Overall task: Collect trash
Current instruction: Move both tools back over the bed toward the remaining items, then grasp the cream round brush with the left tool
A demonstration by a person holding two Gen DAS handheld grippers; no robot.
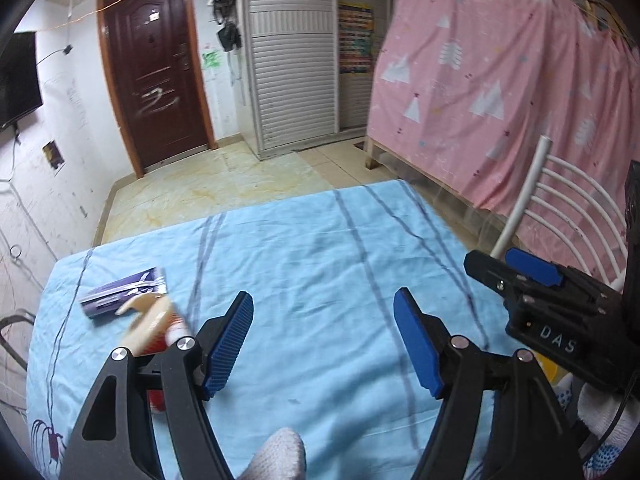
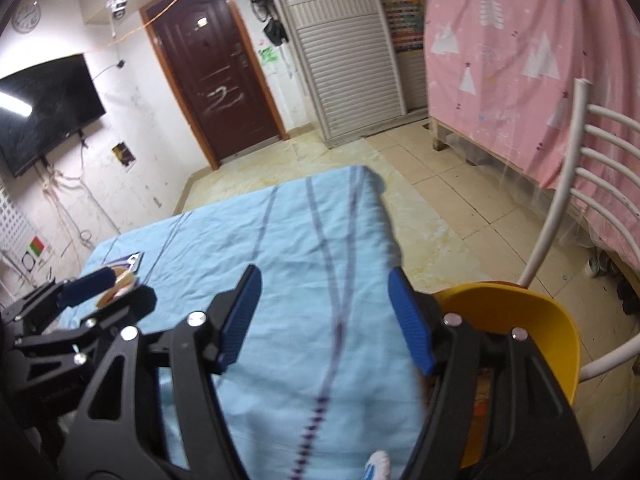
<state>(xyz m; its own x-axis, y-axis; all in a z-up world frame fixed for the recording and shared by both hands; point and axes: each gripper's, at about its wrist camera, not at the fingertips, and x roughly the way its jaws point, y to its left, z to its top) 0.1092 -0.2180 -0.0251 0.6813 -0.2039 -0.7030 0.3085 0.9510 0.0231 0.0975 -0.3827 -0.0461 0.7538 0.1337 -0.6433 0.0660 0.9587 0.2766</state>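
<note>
Both grippers gape empty over the cloth (image 1: 320, 248): left gripper (image 1: 323, 338) beside wrappers (image 1: 132, 300) at lower left, right gripper (image 2: 326, 318) by yellow bin (image 2: 532, 320), probably ready for drop-off.

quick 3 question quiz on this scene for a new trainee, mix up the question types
1. True or false: the left tool is shut on a wrapper.
2. Multiple choice: the purple packet on the blue sheet lies toward which side in the left wrist view? A) left B) right C) far edge, centre
3. Fill in: the bin beside the right tool is coloured ____.

Key: 1 false, both its fingers stand apart with nothing between them. 2 A, next to a blurred tan and red wrapper. 3 yellow.
</note>
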